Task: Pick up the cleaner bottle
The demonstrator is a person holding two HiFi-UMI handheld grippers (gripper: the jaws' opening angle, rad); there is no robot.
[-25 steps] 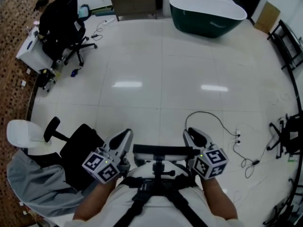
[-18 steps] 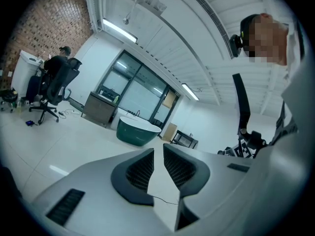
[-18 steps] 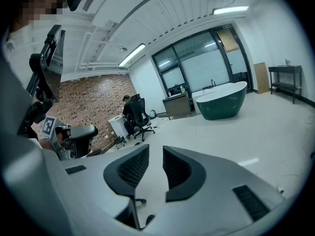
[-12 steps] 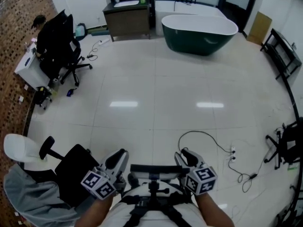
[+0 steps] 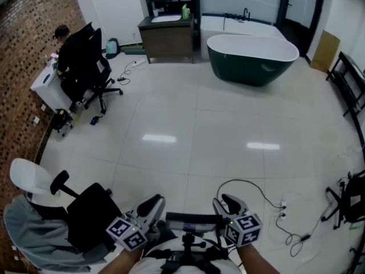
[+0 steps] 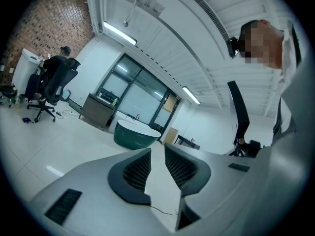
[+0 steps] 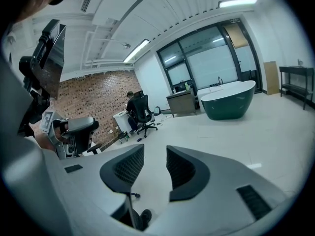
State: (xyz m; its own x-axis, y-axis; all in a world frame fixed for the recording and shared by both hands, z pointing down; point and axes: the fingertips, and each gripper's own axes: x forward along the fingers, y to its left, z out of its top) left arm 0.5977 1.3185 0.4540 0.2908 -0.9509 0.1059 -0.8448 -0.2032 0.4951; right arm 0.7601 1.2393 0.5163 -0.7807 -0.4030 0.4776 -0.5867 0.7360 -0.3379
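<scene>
**Desk:** Where does the cleaner bottle stand?

**Photographer:** On top of the brown vanity cabinet, which is left of the dark green bathtub against the far wall. The green bottle is upright, with its long axis vertical and its top pointing at the ceiling. It sits at the cabinet's end nearest the tub.

**Desk:** Any brand or label to quote?

**Photographer:** None that can be read, because the bottle is too small in the head view (only its colour comes through). The only print in sight is the black-and-white square markers on the gripper cubes.

**Desk:** And the grippers?

**Photographer:** Both are well apart from the tub, across the pale tiled floor at the near edge of the head view. The left gripper has just been opening and shows a narrow gap with nothing in it. The right gripper has just been opening too. Its jaws stand wider, with only floor between them.

**Desk:** Anything else?

**Photographer:** A black office chair stands further left of the tub than the cabinet.
</scene>
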